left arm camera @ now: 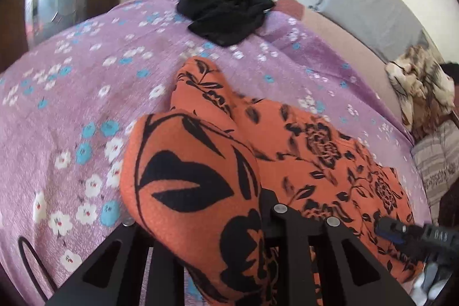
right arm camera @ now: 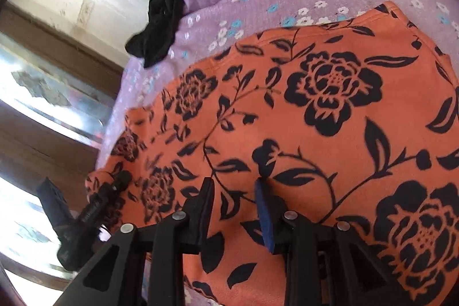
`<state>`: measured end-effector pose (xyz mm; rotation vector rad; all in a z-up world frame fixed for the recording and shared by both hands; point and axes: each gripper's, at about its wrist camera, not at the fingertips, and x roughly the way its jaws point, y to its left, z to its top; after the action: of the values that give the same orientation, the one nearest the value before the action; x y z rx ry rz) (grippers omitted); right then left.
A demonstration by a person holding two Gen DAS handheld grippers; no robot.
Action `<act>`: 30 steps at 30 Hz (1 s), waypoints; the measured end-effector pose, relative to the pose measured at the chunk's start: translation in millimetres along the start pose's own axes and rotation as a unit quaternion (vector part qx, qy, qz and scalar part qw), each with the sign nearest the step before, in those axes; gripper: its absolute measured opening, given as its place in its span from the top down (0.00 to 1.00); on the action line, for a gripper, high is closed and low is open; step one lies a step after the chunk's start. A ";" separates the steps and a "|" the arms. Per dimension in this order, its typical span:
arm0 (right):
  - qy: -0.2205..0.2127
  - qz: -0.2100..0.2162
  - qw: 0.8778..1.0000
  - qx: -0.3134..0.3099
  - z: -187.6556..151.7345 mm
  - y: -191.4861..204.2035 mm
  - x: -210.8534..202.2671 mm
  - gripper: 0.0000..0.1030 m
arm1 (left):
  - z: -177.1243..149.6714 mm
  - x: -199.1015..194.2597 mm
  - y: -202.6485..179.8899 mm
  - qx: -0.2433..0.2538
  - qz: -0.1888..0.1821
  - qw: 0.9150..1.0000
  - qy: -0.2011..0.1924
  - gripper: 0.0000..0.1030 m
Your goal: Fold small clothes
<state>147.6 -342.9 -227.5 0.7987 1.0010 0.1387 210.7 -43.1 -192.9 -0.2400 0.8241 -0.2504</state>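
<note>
1. Your left gripper (left arm camera: pixel 258 208) holds a bunched fold of the orange floral garment (left arm camera: pixel 330 151); the cloth drapes over its fingers and hides the tips, so you cannot see the pads themselves.
2. From that grip the garment spreads ahead and to the right of the left gripper, lying on the purple flowered sheet (left arm camera: pixel 86 93).
3. Your right gripper (right arm camera: pixel 235 202) has its jaws narrowly apart, with the blue pad (right arm camera: pixel 265 217) of one finger showing. The orange garment lies flat directly under and ahead of the tips; you cannot tell whether the pads pinch any cloth.
4. In the right wrist view, the left gripper's tip sits at the garment's edge, to the left of your right gripper.
5. A crumpled black garment (left arm camera: pixel 226 15) lies on the sheet well beyond the left gripper, apart from the orange one.
6. A beige patterned cloth (left arm camera: pixel 421 82) sits far to the right, off the sheet.
</note>
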 end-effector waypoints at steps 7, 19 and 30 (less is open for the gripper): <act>0.001 0.129 0.988 0.082 29.4 -20.8 -14.3 0.22 | -3.0 -36.3 -88.8 0.184 -0.029 0.981 -0.048 0.79; 0.029 0.182 0.972 0.147 73.4 -61.1 11.1 0.17 | -63.3 28.6 -193.4 0.365 0.016 0.928 0.075 0.78; 0.034 0.167 0.984 0.059 100.2 -39.5 46.2 0.84 | -68.2 9.8 -218.9 0.434 0.012 0.900 0.048 0.78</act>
<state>243.3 -403.9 -256.9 1.0735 0.9388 0.3989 138.6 -260.4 -177.4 0.6272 0.7396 -0.5836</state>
